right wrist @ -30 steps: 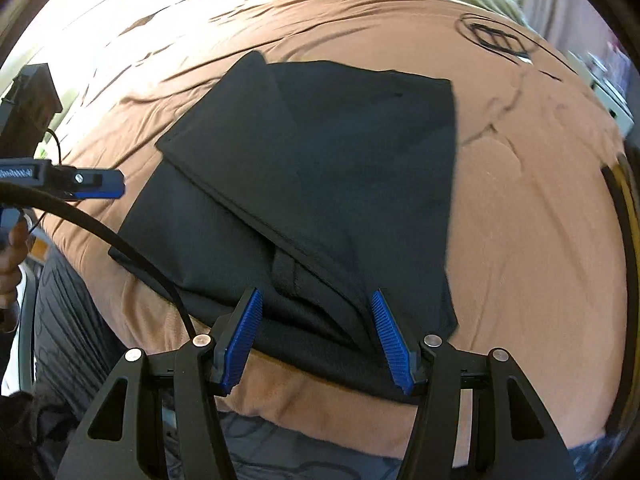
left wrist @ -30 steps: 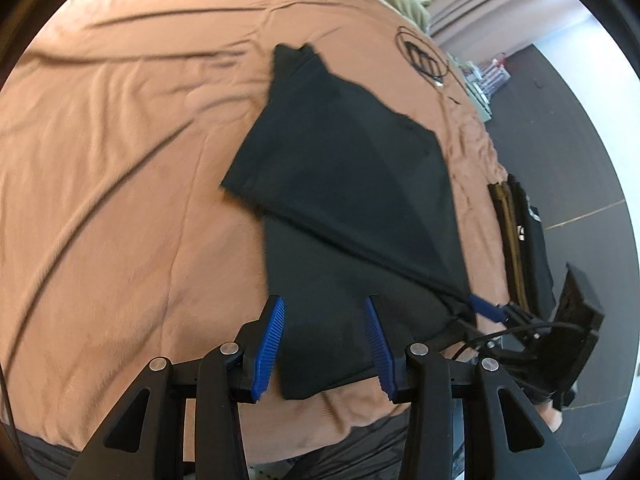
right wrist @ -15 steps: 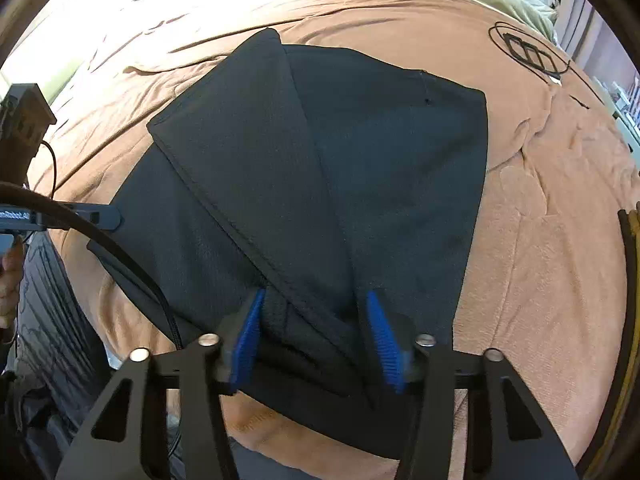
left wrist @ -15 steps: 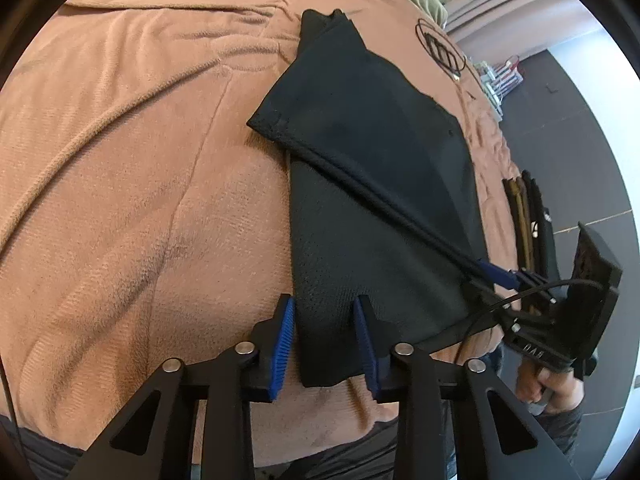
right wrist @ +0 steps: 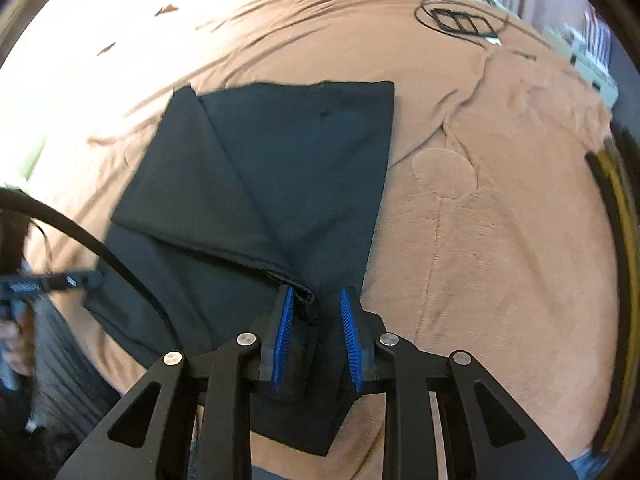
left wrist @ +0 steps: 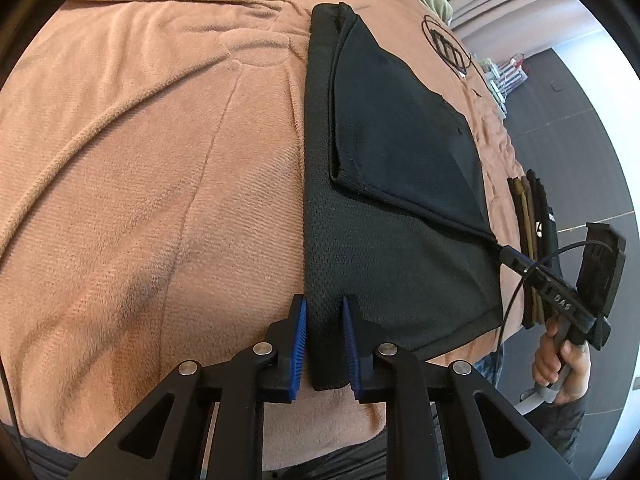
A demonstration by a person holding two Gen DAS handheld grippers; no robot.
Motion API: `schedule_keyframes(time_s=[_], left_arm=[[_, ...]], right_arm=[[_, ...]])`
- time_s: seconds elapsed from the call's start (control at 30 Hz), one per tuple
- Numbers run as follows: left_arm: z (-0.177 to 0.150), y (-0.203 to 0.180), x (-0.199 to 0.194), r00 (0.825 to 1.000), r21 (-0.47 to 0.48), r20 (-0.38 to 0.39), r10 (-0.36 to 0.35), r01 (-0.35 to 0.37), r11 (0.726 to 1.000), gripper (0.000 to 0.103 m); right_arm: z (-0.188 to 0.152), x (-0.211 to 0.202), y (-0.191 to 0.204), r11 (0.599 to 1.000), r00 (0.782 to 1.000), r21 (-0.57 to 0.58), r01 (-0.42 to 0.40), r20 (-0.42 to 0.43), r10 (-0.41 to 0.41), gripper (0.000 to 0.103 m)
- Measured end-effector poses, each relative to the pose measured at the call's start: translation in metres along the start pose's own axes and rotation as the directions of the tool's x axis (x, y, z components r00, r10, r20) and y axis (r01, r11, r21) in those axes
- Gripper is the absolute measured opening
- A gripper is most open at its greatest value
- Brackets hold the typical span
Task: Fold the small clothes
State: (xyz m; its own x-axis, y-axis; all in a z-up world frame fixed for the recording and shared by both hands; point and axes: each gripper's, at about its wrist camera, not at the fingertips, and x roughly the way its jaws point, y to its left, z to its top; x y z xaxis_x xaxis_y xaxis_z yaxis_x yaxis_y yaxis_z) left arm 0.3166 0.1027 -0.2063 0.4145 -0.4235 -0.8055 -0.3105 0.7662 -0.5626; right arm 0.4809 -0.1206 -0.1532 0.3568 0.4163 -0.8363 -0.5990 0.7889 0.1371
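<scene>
Both grippers, left (left wrist: 324, 340) and right (right wrist: 316, 336), pinch the black cloth's (left wrist: 400, 208) near corners; next, lift and fold far.

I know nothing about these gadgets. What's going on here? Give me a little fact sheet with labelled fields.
surface: brown blanket
item: black garment, partly folded, one flap laid over itself
left gripper: fingers closed on the garment's near left corner
right gripper: fingers astride the near edge by a hem, gap still visible
also in view: stack of folded clothes at the blanket's right edge
stage: fold under way
</scene>
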Motion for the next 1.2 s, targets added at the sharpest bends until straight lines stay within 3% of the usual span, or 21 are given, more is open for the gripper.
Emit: schedule_keyframes(time_s=[0.1,0.17,0.27,0.5,0.6,0.73,0.9,1.2], left_arm=[[0.002,0.004,-0.001,1.000,-0.007,-0.003,-0.014,0.014,1.000,0.020],[0.003,0.005,-0.002,1.000,-0.015,-0.003,-0.025,0.025,1.000,0.020],[0.004,0.005,-0.004,0.999,-0.018,-0.004,-0.033,0.033,0.999,0.020],[0.004,-0.001,-0.002,1.000,0.006,0.002,-0.016,0.016,1.000,0.020],[0.003,-0.005,0.000,1.000,0.022,0.002,0.007,-0.007,1.000,0.020],[0.003,-0.008,0.001,1.000,0.032,0.000,0.019,-0.019,0.999,0.019],[0.004,-0.009,0.001,1.000,0.025,-0.005,0.015,-0.015,1.000,0.019],[0.006,-0.016,-0.002,1.000,0.044,-0.017,0.012,-0.011,0.999,0.019]], right_arm=[[0.000,-0.006,-0.006,0.997,0.998,0.020,-0.068,0.005,0.068,0.033],[-0.002,-0.009,-0.009,0.997,0.997,0.006,-0.080,0.005,0.080,0.054],[-0.004,-0.008,-0.005,0.994,0.995,-0.038,-0.099,0.001,0.099,0.056],[-0.002,0.017,0.015,0.980,0.999,-0.200,-0.025,-0.032,0.019,0.056],[0.003,0.029,0.017,0.975,0.999,-0.222,-0.014,-0.043,0.005,0.041],[0.008,0.031,0.014,0.979,1.000,-0.204,-0.013,-0.023,0.009,0.006],[0.005,0.018,0.007,0.990,0.999,-0.138,-0.026,0.016,0.029,0.004],[-0.014,0.002,-0.007,0.998,1.000,-0.057,-0.024,-0.011,0.023,0.004]])
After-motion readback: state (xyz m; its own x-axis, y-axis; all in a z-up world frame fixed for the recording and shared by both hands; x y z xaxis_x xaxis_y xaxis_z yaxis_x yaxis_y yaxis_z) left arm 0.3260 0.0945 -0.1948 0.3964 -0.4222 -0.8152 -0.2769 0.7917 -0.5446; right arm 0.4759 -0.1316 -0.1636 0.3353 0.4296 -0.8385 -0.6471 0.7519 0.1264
